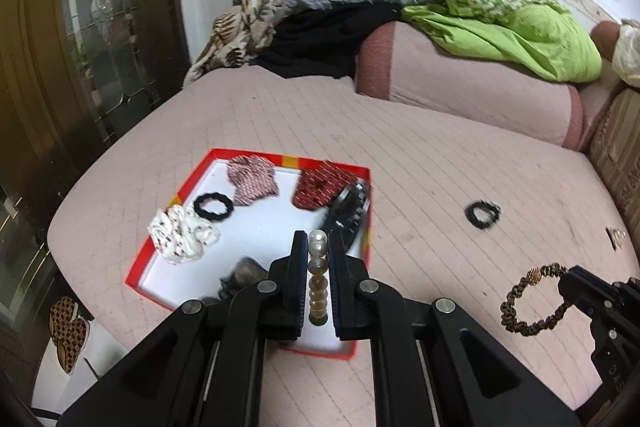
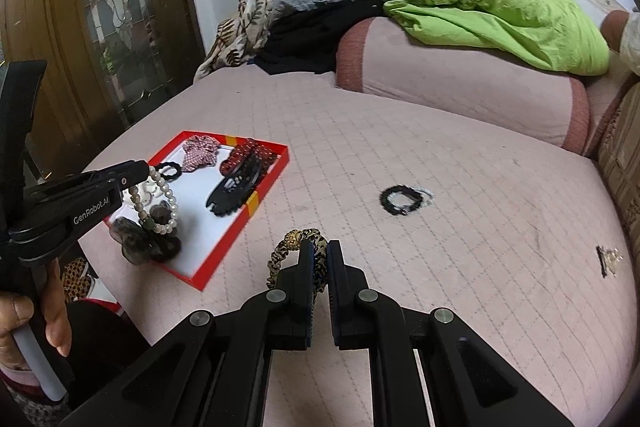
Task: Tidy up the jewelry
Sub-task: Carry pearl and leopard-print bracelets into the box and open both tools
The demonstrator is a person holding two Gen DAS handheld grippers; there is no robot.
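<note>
Left gripper (image 1: 318, 247) pinches pearl bracelet (image 1: 318, 283) above tray (image 1: 256, 159).

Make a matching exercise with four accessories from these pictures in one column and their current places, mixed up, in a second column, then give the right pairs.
Things:
1. white pearl bead bracelet
2. gold and black braided bracelet
3. black fuzzy hair tie with white fibres
4. black toothed hair claw clip

Places:
A. lying loose on the pink quilted bed cover
B. between the fingers of the right gripper
C. inside the red-rimmed white tray
D. between the fingers of the left gripper

Pairs: 1-D, 2-B, 3-A, 4-C
</note>
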